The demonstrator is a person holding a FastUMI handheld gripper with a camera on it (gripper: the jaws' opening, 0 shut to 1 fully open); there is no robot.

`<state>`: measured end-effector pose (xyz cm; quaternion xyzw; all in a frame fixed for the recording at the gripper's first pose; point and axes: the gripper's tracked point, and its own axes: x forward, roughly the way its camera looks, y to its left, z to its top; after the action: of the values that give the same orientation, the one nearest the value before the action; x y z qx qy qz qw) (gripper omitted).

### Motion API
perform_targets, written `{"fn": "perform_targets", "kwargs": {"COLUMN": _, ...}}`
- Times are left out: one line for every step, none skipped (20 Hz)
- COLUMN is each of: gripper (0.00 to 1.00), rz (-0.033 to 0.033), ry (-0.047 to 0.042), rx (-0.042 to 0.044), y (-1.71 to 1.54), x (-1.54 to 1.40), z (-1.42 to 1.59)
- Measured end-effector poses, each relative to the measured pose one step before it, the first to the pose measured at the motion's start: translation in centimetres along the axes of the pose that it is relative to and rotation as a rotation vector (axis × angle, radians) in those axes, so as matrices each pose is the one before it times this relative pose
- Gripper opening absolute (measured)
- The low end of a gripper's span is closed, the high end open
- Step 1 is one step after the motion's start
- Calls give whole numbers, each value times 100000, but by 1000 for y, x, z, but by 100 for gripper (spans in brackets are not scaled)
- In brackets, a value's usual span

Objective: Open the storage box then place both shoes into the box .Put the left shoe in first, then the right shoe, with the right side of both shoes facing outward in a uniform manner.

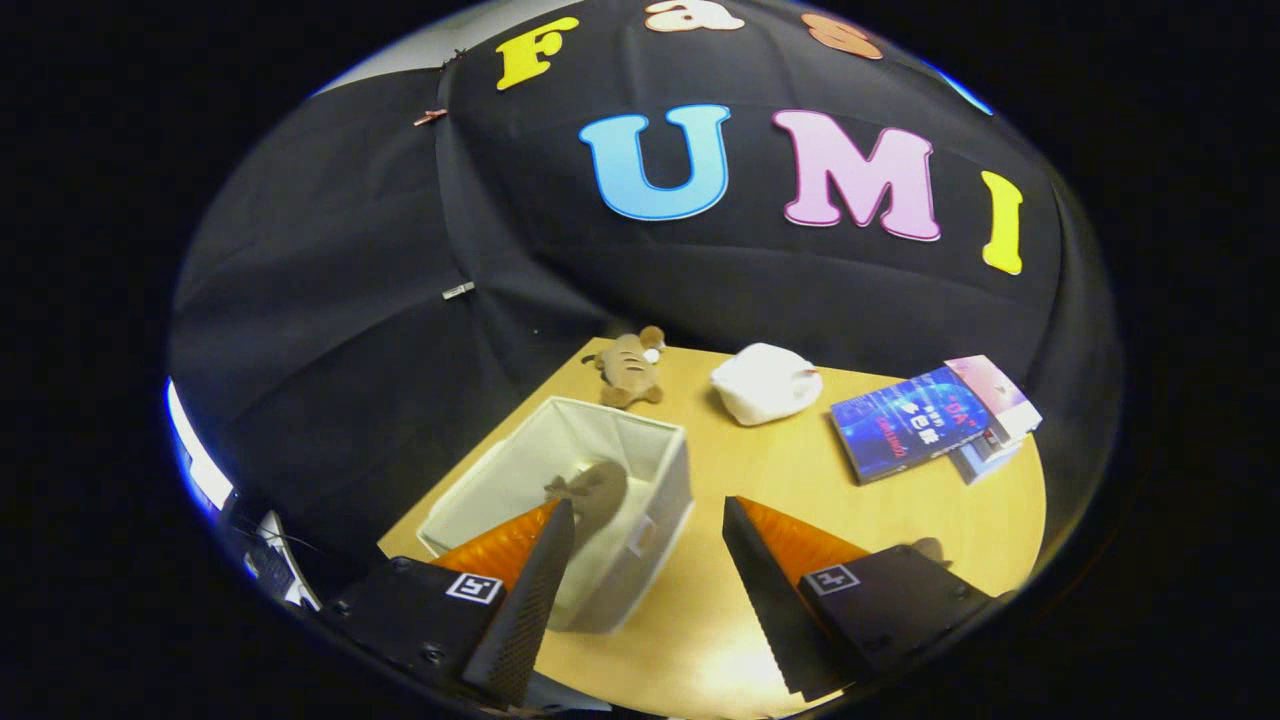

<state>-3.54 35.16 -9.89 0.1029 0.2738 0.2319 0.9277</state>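
The claw (648,545) hangs above the desk (800,480) with its fingers spread wide, gripping nothing. The storage box (560,500) sits just ahead of the left finger, already open, with one brownish shoe (592,490) inside. The second shoe is likely next: I would carry it low and set it down parallel to the first, right side outward.

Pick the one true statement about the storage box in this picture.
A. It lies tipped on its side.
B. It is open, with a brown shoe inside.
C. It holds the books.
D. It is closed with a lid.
B: the storage box stands upright and open, a brown shoe lies inside, and the gripper hangs open above the box's near corner.
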Motion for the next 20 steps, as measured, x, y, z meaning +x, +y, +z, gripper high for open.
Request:
{"fn": "perform_targets", "kwargs": {"gripper": 93, "rz": -2145, "ry": 1404, "rx": 584, "y": -1670, "x": -965, "z": -1062}}
{"fn": "perform_targets", "kwargs": {"gripper": 93, "rz": -3136, "ry": 1555, "rx": 478, "y": -1840, "x": -1125, "z": -868}}
{"fn": "perform_targets", "kwargs": {"gripper": 93, "rz": -3155, "ry": 1627, "rx": 876, "y": -2300, "x": -889, "z": -1044}}
{"fn": "perform_targets", "kwargs": {"gripper": 93, "rz": -3547, "ry": 1278, "rx": 511, "y": -2361, "x": -515, "z": -972}}
{"fn": "perform_targets", "kwargs": {"gripper": 93, "rz": -3760, "ry": 1449, "rx": 15, "y": -2573, "x": -287, "z": -1057}}
{"fn": "perform_targets", "kwargs": {"gripper": 92, "rz": -3821, "ry": 1752, "rx": -205, "y": -2367, "x": -151, "z": -1145}}
{"fn": "perform_targets", "kwargs": {"gripper": 92, "rz": -3833, "ry": 1747, "rx": -538, "y": -2310, "x": 214, "z": -1161}}
{"fn": "perform_targets", "kwargs": {"gripper": 92, "rz": -3998, "ry": 1780, "rx": -262, "y": -2302, "x": 358, "z": -1252}}
{"fn": "perform_targets", "kwargs": {"gripper": 93, "rz": -2878, "ry": 2356, "rx": 1052, "y": -1751, "x": 422, "z": -1191}}
{"fn": "perform_targets", "kwargs": {"gripper": 92, "rz": -2199, "ry": 1803, "rx": 2164, "y": -1310, "x": 549, "z": -1107}}
{"fn": "perform_targets", "kwargs": {"gripper": 92, "rz": -2414, "ry": 1425, "rx": 1177, "y": -1312, "x": 758, "z": -854}}
{"fn": "perform_targets", "kwargs": {"gripper": 92, "rz": -2740, "ry": 2090, "rx": -339, "y": -1268, "x": 1011, "z": -871}}
{"fn": "perform_targets", "kwargs": {"gripper": 92, "rz": -2161, "ry": 1462, "rx": -391, "y": -951, "x": 945, "z": -897}}
{"fn": "perform_targets", "kwargs": {"gripper": 92, "rz": -2049, "ry": 1967, "rx": -458, "y": -694, "x": 946, "z": -895}}
{"fn": "perform_targets", "kwargs": {"gripper": 92, "rz": -1357, "ry": 2924, "rx": 256, "y": -412, "x": 1008, "z": -894}}
{"fn": "perform_targets", "kwargs": {"gripper": 93, "rz": -1682, "ry": 2133, "rx": -496, "y": -365, "x": 1101, "z": -661}}
{"fn": "perform_targets", "kwargs": {"gripper": 92, "rz": -956, "ry": 1565, "rx": -706, "y": -203, "x": 883, "z": -358}}
{"fn": "perform_targets", "kwargs": {"gripper": 88, "rz": -987, "ry": 875, "rx": -1096, "y": -123, "x": 1055, "z": -303}}
{"fn": "perform_targets", "kwargs": {"gripper": 87, "rz": -1547, "ry": 1069, "rx": -1495, "y": -306, "x": 907, "z": -316}}
{"fn": "perform_targets", "kwargs": {"gripper": 88, "rz": -891, "ry": 1416, "rx": -657, "y": -93, "x": 841, "z": -327}}
